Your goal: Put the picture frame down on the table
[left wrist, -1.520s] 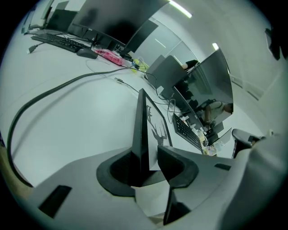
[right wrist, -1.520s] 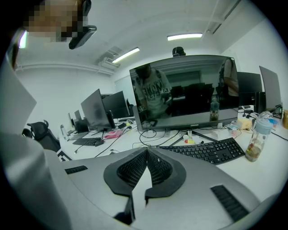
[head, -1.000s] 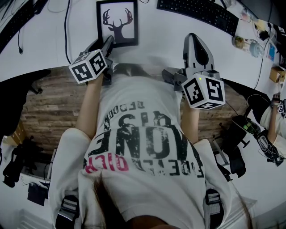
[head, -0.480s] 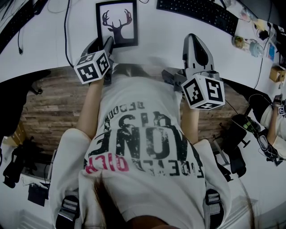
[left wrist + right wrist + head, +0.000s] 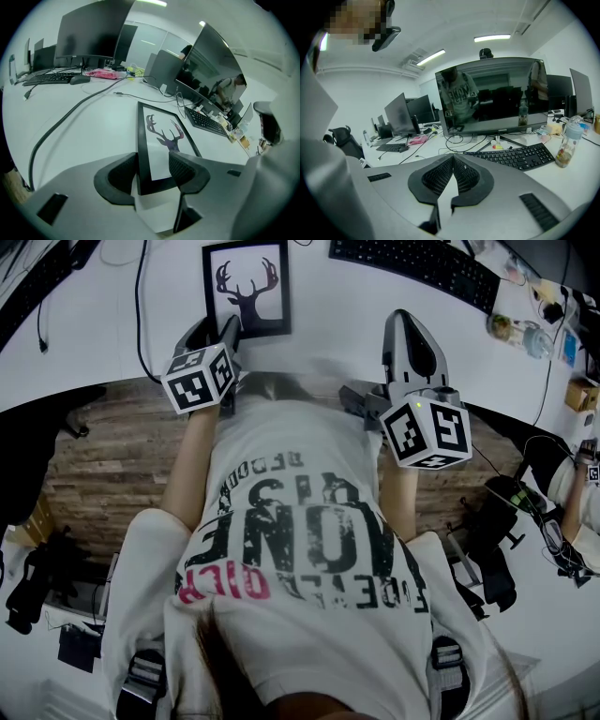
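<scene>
the picture frame lies flat on the table, far and left of centre. its near left corner sits between the spread jaws of the left gripper. a cable runs left of the frame and a keyboard lies to its right. the right gripper is near of the keyboard, and a bottle lies farther right.

I find the frame lying flat and face up on the white table, close to its near edge, long sides running away from me. It has a black rectangular border and a white sheet inside, printed with a dark stag's head and antlers. Its near left corner sits between the parted jaws of the left gripper. I cannot tell whether either jaw touches it.
</scene>
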Demonstrator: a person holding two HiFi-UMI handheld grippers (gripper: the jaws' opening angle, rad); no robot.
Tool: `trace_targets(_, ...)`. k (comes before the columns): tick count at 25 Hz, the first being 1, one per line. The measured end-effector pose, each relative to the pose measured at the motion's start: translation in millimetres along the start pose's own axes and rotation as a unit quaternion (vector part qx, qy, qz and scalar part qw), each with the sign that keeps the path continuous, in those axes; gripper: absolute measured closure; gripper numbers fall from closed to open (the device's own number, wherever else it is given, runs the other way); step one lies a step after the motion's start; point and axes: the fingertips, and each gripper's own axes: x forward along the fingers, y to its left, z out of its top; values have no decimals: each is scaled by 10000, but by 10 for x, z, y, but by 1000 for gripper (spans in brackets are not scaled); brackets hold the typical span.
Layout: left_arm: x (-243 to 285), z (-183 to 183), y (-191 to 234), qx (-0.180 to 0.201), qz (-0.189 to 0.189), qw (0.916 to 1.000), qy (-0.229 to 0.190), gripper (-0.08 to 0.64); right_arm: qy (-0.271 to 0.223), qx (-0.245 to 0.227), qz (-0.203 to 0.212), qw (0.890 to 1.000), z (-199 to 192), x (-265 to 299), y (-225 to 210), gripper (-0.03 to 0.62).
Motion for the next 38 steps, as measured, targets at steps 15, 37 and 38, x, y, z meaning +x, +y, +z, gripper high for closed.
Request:
trace_targets(15, -11, -8, 44, 369, 155, 9992, 42, 345, -70, 90, -41, 9999, -1, -29, -14, 592)
trace_targets(37, -84, 27, 53, 428, 155, 9989, -122, 348, -264, -16, -225, 9994, 90, -147, -77, 592)
trace_targets(38, -89, 24, 51, 432, 147, 9989, -121, 351, -279, -27, -240, 9993, 98, -154, -84, 592)
